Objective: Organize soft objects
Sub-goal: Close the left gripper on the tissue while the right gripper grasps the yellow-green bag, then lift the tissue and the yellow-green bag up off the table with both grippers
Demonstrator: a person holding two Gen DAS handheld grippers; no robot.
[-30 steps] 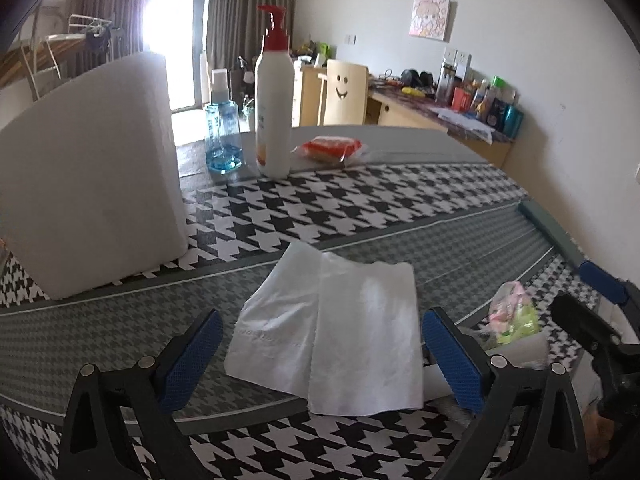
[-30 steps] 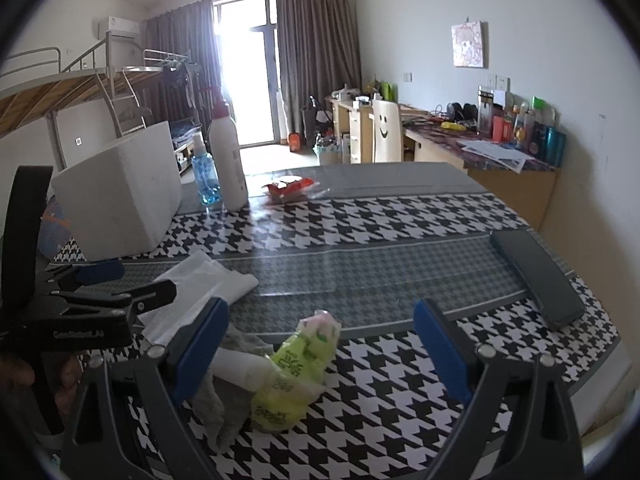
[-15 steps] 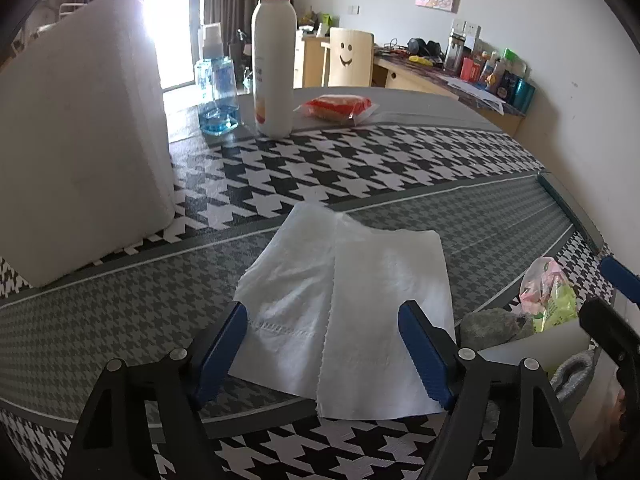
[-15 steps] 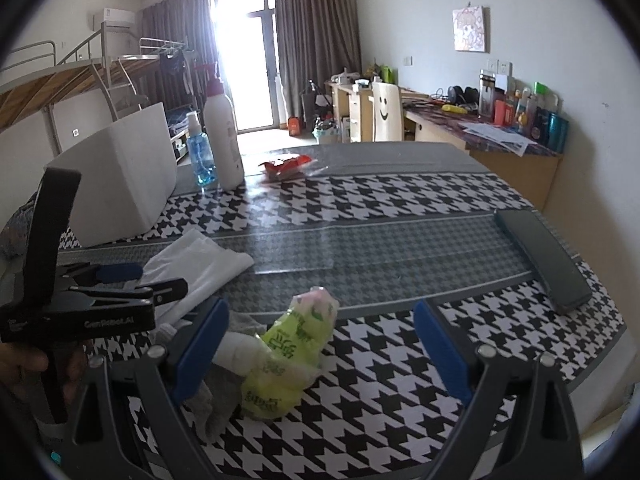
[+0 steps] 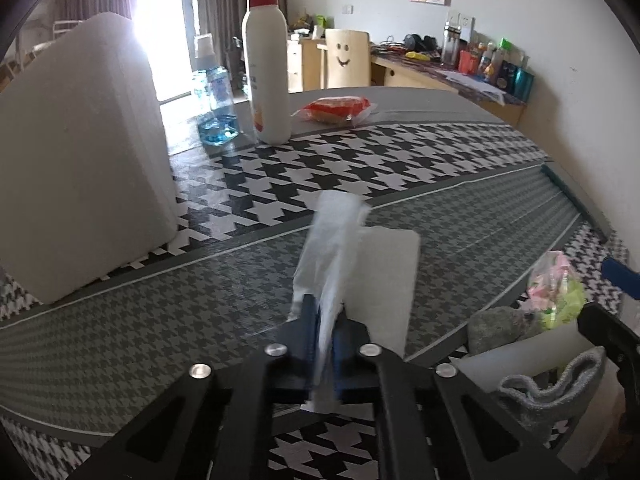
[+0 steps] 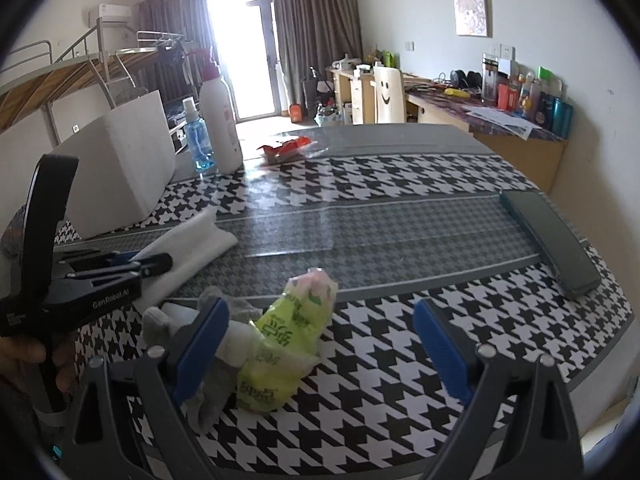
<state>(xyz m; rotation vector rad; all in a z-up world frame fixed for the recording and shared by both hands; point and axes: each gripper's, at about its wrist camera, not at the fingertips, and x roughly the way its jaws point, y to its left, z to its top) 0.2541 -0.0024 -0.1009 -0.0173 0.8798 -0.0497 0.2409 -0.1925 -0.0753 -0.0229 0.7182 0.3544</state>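
Tissue [image 5: 336, 256] is the item in hand: near edge pinched between the closed fingers of the left gripper [image 5: 323, 330], one flap raised and blurred, the rest flat on the counter [image 5: 460, 168]. Probably a fold in progress, one half being lifted over the other.

Largest to smallest:
- Counter: houndstooth cover, carries everything.
- Foam block [image 5: 76, 152]: standing at left, well apart from the tissue, not involved.
- Dark flat case [image 6: 550, 246]: far right edge, untouched.
- Pump bottle [image 5: 267, 76] and blue spray bottle [image 5: 214, 98]: together at the back, out of the work zone.
- Grey cloth [image 5: 556, 394]: bunched at front right, beside the tissue; likely waiting its turn.
- Green packet [image 6: 286, 338]: lies against the cloth, just ahead of the right gripper [image 6: 320, 348].
- Red wrapper [image 5: 336, 106]: far back, beside the pump bottle.

Right gripper: fingers spread wide, nothing between them, hovering low over the cloth and packet; probably staged for the next pick.

Change vs. 0.5 s earlier: left fingers were apart, straddling a fully flat tissue; now shut on it with one flap up. Right gripper pose is roughly the same, open both times.
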